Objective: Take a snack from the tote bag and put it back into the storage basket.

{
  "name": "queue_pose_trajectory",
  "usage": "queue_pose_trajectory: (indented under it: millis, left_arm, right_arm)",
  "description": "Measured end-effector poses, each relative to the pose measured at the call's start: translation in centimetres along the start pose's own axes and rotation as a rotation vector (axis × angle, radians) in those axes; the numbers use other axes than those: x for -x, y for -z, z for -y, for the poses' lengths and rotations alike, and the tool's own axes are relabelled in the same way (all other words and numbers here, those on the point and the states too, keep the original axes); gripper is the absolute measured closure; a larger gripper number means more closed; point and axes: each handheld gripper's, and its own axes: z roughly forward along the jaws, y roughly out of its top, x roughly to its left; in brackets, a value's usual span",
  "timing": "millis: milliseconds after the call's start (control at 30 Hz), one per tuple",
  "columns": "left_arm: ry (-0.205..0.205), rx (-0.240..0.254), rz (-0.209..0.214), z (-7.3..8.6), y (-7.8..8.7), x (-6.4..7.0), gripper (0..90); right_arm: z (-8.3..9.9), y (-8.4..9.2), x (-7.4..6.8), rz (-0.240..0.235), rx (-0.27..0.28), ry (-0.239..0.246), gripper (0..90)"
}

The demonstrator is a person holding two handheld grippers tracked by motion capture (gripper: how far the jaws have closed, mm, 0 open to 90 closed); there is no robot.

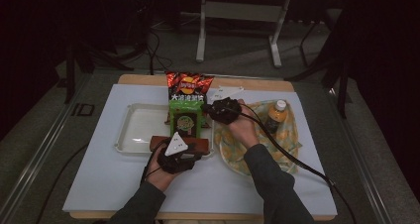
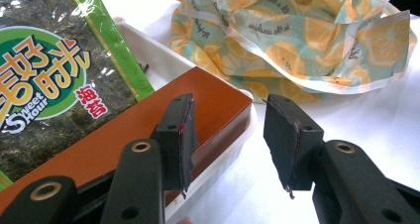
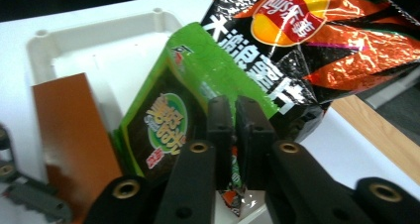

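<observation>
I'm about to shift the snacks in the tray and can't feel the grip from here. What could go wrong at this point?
1. The right gripper pinches only the edge of the green seaweed pack; the thin film could tear or slip out.
2. The chip bag leans against that pack, so pulling may topple it.
3. The left gripper stands open with one jaw by the brown box; a nudge could push it off the white tray rim.

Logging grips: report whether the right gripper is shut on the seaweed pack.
Shut: right gripper pinches the green seaweed pack's edge.
</observation>
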Motion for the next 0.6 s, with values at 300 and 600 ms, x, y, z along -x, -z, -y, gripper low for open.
queue_pose_trajectory:
  millis: [300,600]
  left_arm:
    - [-0.001,-0.001,-0.002,0.0,0.0,0.0,54.4]
    - [0.004,0.002,-0.002,0.0,0.0,0.0,54.3]
  right_arm:
    - [0.9,1.7,-0.2,-0.004,-0.021,0.018,89.9]
    - [2.7,4.1,-0.4,0.004,-0.051,0.005,89.3]
